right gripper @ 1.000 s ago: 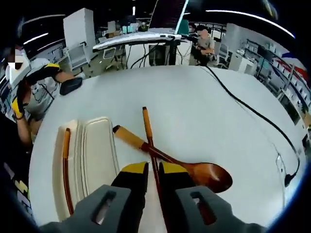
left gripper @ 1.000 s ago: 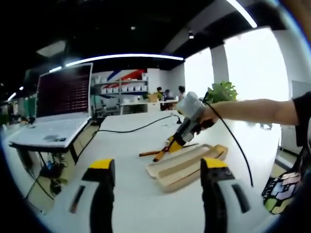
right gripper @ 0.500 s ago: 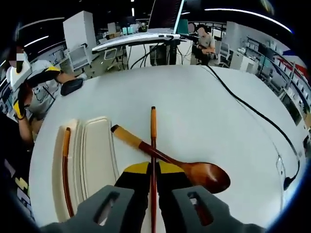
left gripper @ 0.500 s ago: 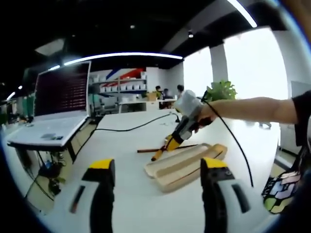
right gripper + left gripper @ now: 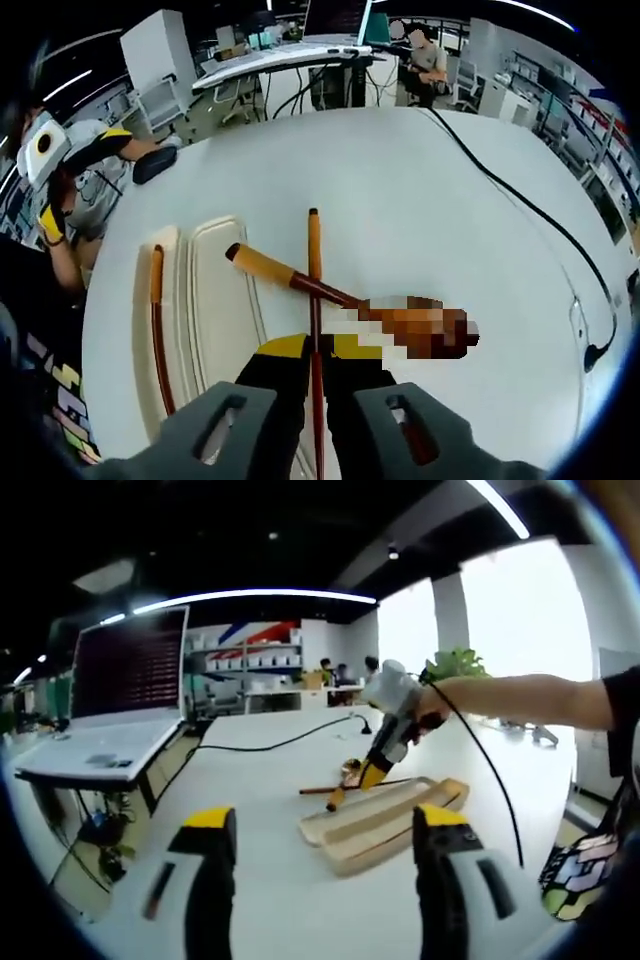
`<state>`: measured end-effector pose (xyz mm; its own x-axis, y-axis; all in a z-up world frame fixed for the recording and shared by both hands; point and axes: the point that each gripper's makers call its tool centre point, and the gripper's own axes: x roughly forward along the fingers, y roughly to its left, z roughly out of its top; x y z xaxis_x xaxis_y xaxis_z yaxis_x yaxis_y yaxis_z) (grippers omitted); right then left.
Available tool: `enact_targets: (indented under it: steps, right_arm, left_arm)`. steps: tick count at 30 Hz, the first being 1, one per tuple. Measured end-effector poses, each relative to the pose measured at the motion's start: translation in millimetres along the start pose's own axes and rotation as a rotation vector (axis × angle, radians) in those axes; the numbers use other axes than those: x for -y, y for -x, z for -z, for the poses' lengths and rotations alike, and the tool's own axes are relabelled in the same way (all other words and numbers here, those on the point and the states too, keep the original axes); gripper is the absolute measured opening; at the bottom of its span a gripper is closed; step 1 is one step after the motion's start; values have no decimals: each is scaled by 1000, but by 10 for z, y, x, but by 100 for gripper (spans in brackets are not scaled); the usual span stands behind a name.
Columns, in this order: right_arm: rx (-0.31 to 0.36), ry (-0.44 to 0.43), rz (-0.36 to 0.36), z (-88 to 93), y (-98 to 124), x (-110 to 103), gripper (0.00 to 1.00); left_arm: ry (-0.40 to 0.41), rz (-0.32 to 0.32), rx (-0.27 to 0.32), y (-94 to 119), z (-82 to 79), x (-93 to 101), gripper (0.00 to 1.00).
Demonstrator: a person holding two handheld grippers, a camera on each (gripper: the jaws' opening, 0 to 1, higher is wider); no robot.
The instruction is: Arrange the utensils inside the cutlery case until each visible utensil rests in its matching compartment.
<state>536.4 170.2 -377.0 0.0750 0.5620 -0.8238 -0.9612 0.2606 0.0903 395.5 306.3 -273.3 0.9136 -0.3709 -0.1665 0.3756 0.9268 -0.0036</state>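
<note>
One chopstick point(image 5: 314, 290) in right gripper point(image 5: 314, 352), its tip perhaps hidden.

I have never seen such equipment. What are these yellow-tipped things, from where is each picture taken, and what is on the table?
A person holds one hand tool in each hand, and a camera rides on each. In the left gripper view, the left tool is open and holds nothing; further off, the right tool hangs over the white table. The right gripper view looks down along the right tool, shut on one chopstick. That chopstick crosses over a wooden spoon. Beside them lies the cutlery case, with the other chopstick already in a narrow compartment.
</note>
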Motion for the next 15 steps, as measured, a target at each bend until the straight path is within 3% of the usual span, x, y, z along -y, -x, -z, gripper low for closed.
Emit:
enact_targets:
  steps: [6, 11, 15]
  right_arm:
    - [-41, -12, -28, 35, 43, -102, 2]
    - [-106, 93, -36, 3, 59, 61, 2]
    - [-135, 98, -36, 13, 106, 0, 2]
  left_arm:
    - [-4, 0, -2, -3, 3, 2, 76]
    - [-3, -1, 0, 2, 0, 1, 76]
    - [-3, -8, 3, 28, -6, -25, 76]
